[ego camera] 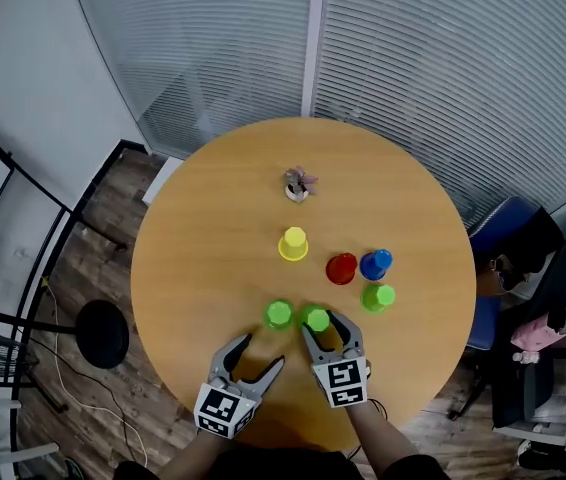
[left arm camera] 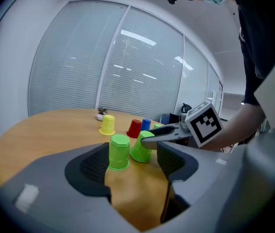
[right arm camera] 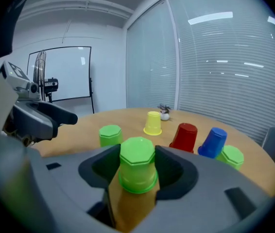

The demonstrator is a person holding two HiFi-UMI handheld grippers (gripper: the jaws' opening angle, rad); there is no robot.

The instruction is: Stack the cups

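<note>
1. Right gripper point(ego camera: 323, 326), close under the head camera, has its jaws narrowed onto the near green cup point(right arm camera: 137, 166). The cup stands upside down on the wood between the pads, which look pressed to its sides. I judge the step in hand to be lifting this cup to cap another. A light grip will spare the thin wall. Lift straight up until the rim is free, then carry it level and lower it squarely.
2. Left gripper point(ego camera: 263, 350), just beside the right one, has its jaws wide apart with nothing between them. It could steady the target cup.
3. Round wooden table point(ego camera: 203, 248) bears everything, with bare wood across its left half.
4. Blue chair point(ego camera: 508, 228) sits beyond the right edge, well apart and no hindrance.
5. All the cups are upside down.
   - The second green cup point(ego camera: 279, 314) stands just to the left of the gripped one. It is the likeliest target and also the easiest to knock.
   - The red cup point(ego camera: 341, 268), blue cup point(ego camera: 375, 263) and third green cup point(ego camera: 378, 296) cluster to the right.
   - The yellow cup point(ego camera: 294, 243) stands alone farther out.
6. Small potted plant point(ego camera: 298, 182) sits farthest off, clear of any path.
</note>
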